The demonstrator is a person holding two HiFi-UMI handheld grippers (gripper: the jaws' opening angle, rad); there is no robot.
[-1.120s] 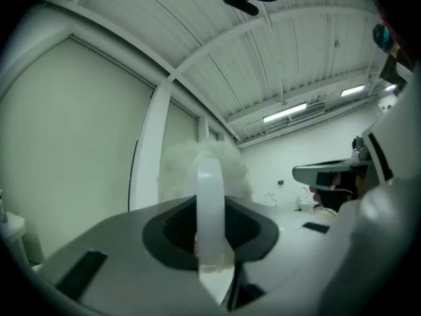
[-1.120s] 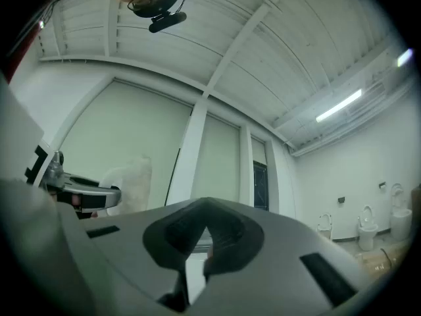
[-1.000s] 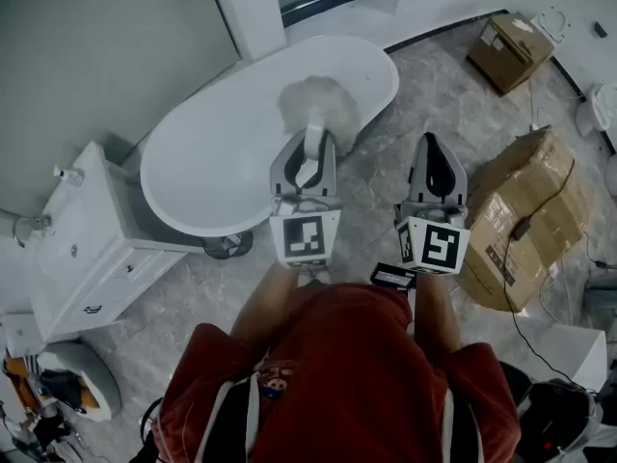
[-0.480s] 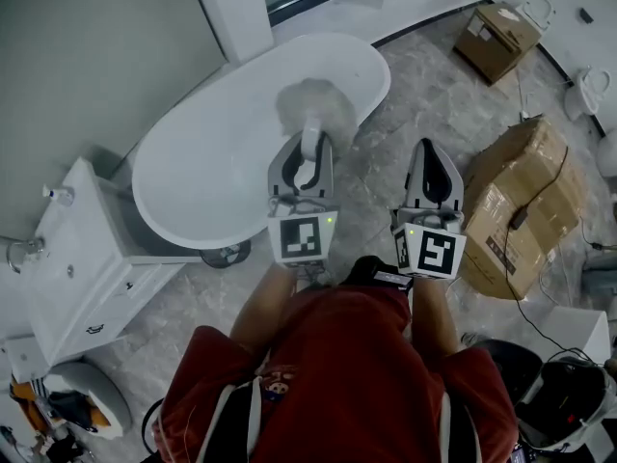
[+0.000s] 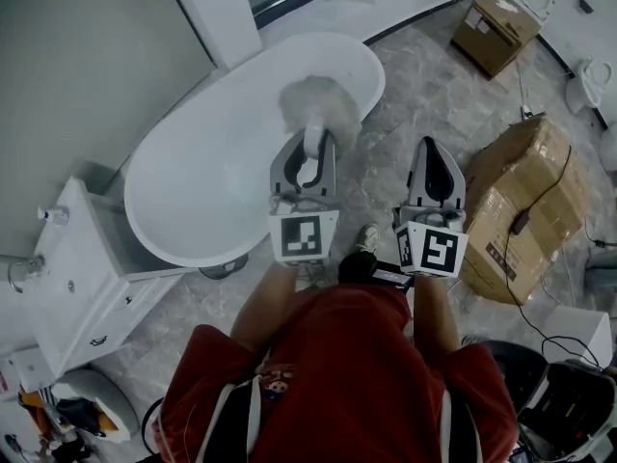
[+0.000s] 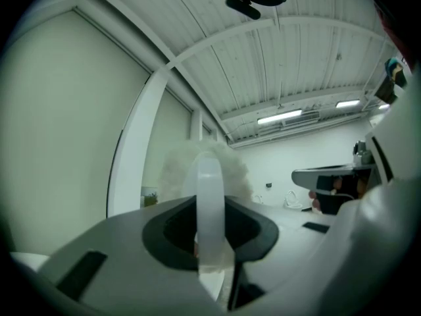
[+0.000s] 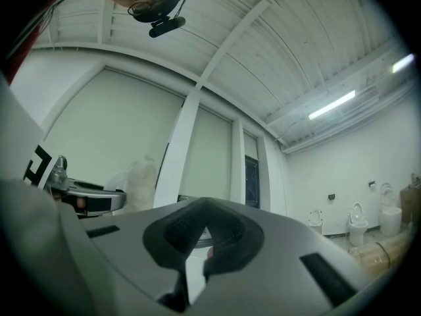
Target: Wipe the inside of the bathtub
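The white oval bathtub (image 5: pixel 207 177) lies at the upper left of the head view. My left gripper (image 5: pixel 310 152) is shut on the white handle (image 5: pixel 312 141) of a fluffy white duster, whose head (image 5: pixel 318 102) hangs over the tub's right end near the rim. In the left gripper view the handle (image 6: pixel 210 196) stands upright between the jaws with the fluffy head (image 6: pixel 191 166) behind it. My right gripper (image 5: pixel 431 154) is held over the marble floor to the right of the tub, shut with nothing in it; its own view (image 7: pixel 200 239) shows the jaws together.
A large cardboard box (image 5: pixel 525 205) with a cable on it sits close to my right gripper, and a smaller box (image 5: pixel 496 27) lies farther back. A white cabinet (image 5: pixel 82 278) stands against the tub's left end. A white pillar (image 5: pixel 198 13) rises behind it.
The view has drifted so the tub and cabinet sit slightly further left and lower. A shoe now shows between the grippers. Both grippers keep their places and grip.
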